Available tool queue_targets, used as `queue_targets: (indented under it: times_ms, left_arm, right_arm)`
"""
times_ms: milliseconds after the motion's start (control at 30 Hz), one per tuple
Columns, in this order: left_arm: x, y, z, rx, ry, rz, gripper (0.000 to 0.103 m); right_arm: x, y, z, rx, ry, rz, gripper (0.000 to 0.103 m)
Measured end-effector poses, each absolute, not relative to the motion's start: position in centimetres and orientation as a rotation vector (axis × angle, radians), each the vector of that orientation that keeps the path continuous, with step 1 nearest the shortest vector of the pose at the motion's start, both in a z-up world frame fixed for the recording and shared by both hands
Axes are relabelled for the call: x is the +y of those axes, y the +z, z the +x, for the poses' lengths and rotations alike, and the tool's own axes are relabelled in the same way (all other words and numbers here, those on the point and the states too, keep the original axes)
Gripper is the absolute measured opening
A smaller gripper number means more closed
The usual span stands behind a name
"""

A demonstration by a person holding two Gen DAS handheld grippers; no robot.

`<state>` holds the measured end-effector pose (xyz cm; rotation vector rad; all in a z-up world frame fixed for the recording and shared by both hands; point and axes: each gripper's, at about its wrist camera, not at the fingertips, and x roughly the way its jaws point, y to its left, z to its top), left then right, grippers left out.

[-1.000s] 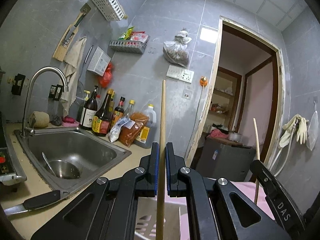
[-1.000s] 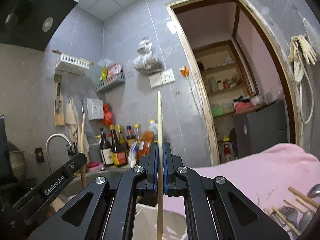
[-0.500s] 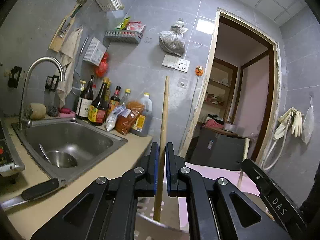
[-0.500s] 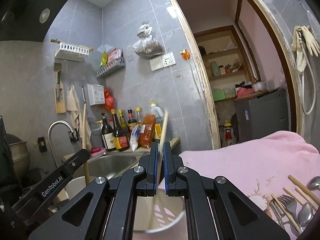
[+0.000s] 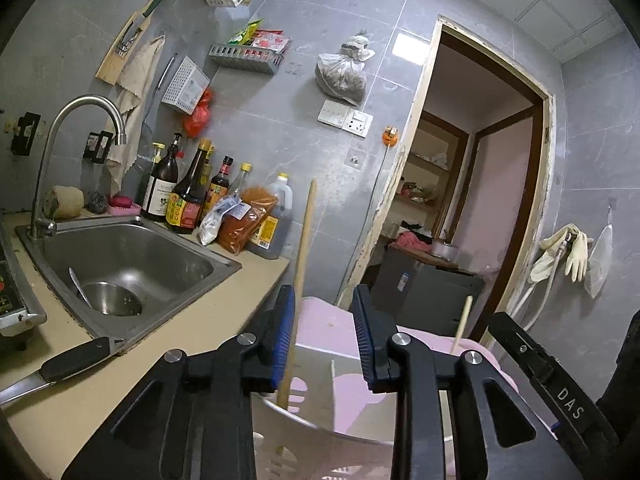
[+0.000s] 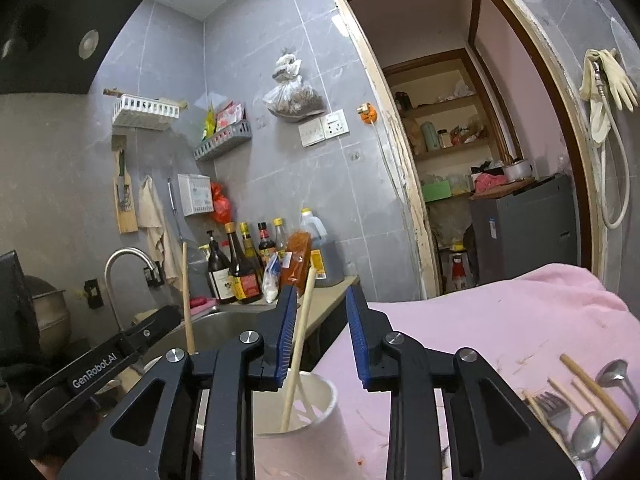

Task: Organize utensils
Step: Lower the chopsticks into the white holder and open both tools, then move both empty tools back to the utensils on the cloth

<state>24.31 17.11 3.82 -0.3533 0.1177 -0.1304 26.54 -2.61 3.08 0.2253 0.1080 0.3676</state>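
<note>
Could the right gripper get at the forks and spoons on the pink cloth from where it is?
Probably yes: right gripper jaws are opening off the chopstick, and the forks and spoons lie uncovered on the pink cloth beside it.

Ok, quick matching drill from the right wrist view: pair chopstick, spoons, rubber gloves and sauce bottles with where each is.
1 chopstick
2 spoons
3 rubber gloves
4 sauce bottles

A hanging on the wall right of the doorway
B standing in the white holder
C lying on the pink cloth
D on the counter beside the sink

Pairs: 1-B, 2-C, 3-A, 4-D
</note>
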Motion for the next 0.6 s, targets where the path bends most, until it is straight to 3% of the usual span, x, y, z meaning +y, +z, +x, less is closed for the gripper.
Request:
queue_targets:
  times_ms: [67, 167, 233, 267, 367, 433, 533, 600]
  left_arm:
    - [16.7, 4.4, 23.9, 0.12, -0.132, -0.346, 0.027]
    - [15.7, 5.4, 23.3, 0.118, -0.14, -0.327, 0.038]
    - [14.8, 6.1, 22.8, 0.113, -0.152, -0.307, 0.046]
    - [14.3, 6.5, 22.4, 0.109, -0.165, -0.296, 0.049]
    - [12.8, 7.2, 21.7, 0.102, -0.192, -0.27, 0.068]
    - [11.5, 7.6, 21.2, 0.096, -0.226, -0.254, 0.089]
    - [10.0, 7.9, 21.0, 0.103, -0.254, -0.235, 0.096]
    - [8.8, 7.9, 20.7, 0.106, -0.275, -0.218, 0.097]
  right_arm:
    - [-3.3, 3.5, 26.2, 0.099, 0.364, 0.226, 0.034]
    - [-5.0, 4.2, 25.3, 0.075, 0.354, 0.229, 0.053]
    - [-6.4, 4.7, 24.6, 0.056, 0.346, 0.22, 0.057]
    - [-7.0, 5.0, 24.2, 0.046, 0.337, 0.208, 0.065]
    - [-9.5, 5.7, 22.8, 0.011, 0.303, 0.188, 0.085]
    - [-10.9, 6.0, 22.0, -0.007, 0.276, 0.174, 0.088]
    - [-13.1, 6.2, 21.0, -0.021, 0.242, 0.151, 0.103]
    - [-14.6, 6.3, 20.2, -0.036, 0.22, 0.132, 0.103]
